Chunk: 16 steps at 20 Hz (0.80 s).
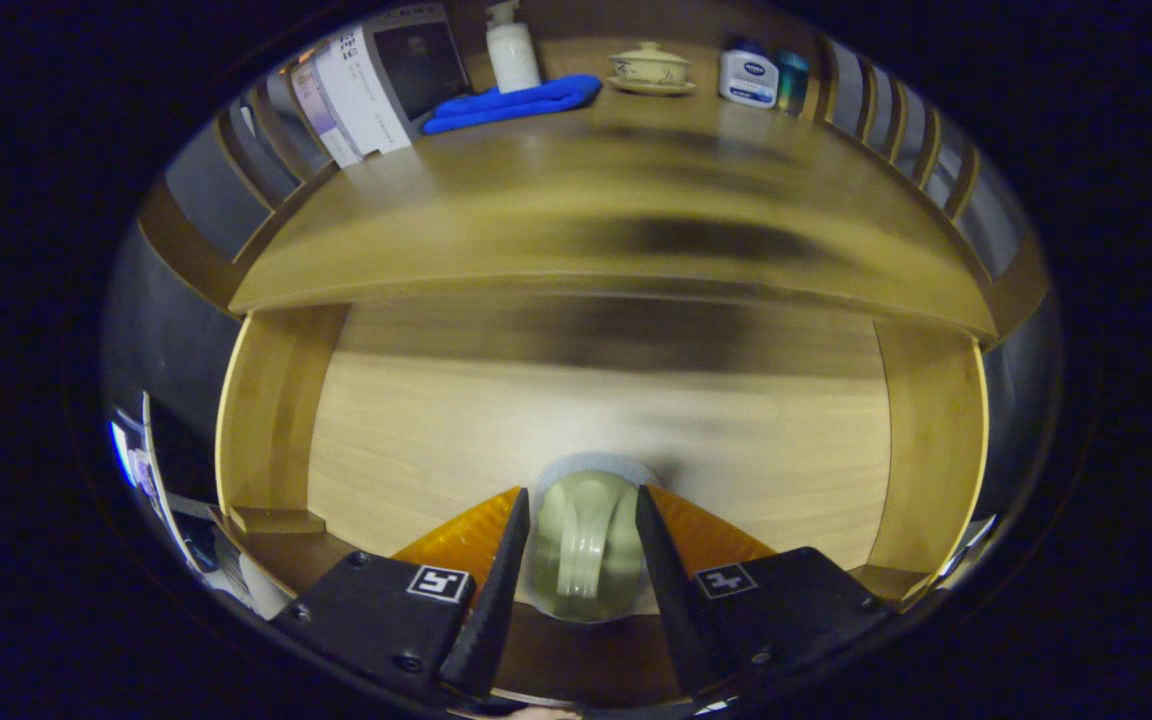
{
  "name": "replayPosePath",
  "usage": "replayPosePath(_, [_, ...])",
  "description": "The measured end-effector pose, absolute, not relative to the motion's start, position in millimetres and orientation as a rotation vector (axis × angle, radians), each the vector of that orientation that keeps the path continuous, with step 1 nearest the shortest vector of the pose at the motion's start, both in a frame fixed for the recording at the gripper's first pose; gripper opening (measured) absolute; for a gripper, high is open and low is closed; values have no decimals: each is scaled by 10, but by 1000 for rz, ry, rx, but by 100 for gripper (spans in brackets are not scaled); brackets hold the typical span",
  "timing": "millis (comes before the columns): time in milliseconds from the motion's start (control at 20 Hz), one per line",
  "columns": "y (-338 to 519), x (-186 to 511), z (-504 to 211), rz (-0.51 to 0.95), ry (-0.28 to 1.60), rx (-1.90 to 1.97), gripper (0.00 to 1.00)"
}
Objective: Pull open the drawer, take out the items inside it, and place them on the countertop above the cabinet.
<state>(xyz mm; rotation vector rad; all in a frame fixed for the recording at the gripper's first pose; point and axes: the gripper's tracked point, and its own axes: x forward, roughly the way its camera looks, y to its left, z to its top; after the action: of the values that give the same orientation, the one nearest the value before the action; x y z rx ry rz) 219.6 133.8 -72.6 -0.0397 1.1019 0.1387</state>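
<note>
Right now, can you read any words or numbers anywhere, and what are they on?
No text here can be read for sure.
Flat box leaning at the back of the countertop: printed lines, too small and blurred.
White and blue bottle: a blue label, too small to read.
Claw, with the pale green cup between its fingers: two square black-and-white marker tags, patterns only, no letters.
</note>
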Motion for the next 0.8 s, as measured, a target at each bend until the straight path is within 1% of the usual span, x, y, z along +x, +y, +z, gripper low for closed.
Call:
replayPosePath(50, [1327, 2178, -765, 132, 1107, -54, 67])
replayPosePath(250, [1283, 2165, -849, 93, 1102, -103, 44])
replayPosePath(350, [1280, 2207, -835, 99, 1083, -98, 33])
replayPosePath(400, [1258, 2207, -820, 109, 1078, -103, 24])
replayPosePath(500, [1278, 2206, -786, 119, 1069, -97, 20])
replayPosePath(800, [1185, 2252, -378, 115, 994, -110, 19])
